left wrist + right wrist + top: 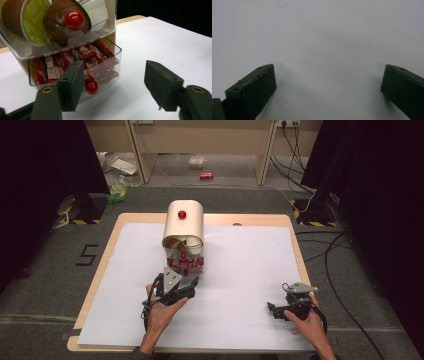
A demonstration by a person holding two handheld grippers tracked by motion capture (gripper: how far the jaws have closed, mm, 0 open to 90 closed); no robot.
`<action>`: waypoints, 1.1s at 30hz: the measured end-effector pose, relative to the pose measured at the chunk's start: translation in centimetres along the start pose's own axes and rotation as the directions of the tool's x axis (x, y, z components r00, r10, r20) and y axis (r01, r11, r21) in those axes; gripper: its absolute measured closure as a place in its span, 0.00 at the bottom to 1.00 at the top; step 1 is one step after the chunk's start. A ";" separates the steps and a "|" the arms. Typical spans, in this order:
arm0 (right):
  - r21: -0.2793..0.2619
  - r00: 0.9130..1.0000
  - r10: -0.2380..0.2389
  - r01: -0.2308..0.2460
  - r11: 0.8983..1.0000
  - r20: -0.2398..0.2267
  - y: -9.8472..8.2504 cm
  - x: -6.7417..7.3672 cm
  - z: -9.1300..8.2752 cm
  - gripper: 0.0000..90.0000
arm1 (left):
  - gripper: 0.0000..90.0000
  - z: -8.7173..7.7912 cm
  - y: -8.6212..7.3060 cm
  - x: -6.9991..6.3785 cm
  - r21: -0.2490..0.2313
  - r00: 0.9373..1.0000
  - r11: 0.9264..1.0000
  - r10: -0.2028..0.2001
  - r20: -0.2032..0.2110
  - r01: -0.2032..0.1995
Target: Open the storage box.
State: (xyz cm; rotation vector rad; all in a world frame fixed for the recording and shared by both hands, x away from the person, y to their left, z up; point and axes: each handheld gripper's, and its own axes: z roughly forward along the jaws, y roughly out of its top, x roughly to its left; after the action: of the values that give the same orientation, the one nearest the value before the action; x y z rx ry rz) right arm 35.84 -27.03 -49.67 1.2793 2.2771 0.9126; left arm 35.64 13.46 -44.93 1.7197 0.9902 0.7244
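Between the left gripper's (113, 86) two dark foam-faced pads (71, 85) nothing is held: the jaws stand well apart, clear of everything. Just ahead of them, slightly toward the left pad, sits the small red round knob (91, 87) on the front of the clear plastic drawer (110, 65), which is pulled partly out and packed with red-wrapped candy bars (83, 53). That drawer forms the bottom tier of a beige, round-topped dispenser (184, 227) whose upper bin holds coffee capsules (35, 21); it stands near the far edge of the white sheet (250, 270) covering the wooden table (100, 260). The drawer slides along the line toward the person, so the left hand is much the nearer. Near the sheet's right near corner, the right gripper (286, 306) hovers low, jaws wide and empty.
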 end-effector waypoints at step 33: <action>0.000 1.000 0.000 0.000 1.000 0.000 0.0 0.0 0.0 0.00 | 0.34 1.6 -0.2 2.0 0.036 0.999 0.999 -0.017 0.045 0.016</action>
State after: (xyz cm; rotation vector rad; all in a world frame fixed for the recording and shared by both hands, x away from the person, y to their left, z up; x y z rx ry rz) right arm 35.83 -27.03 -49.67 1.2791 2.2774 0.9127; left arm 37.87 14.54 -45.65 1.7492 0.9896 0.6578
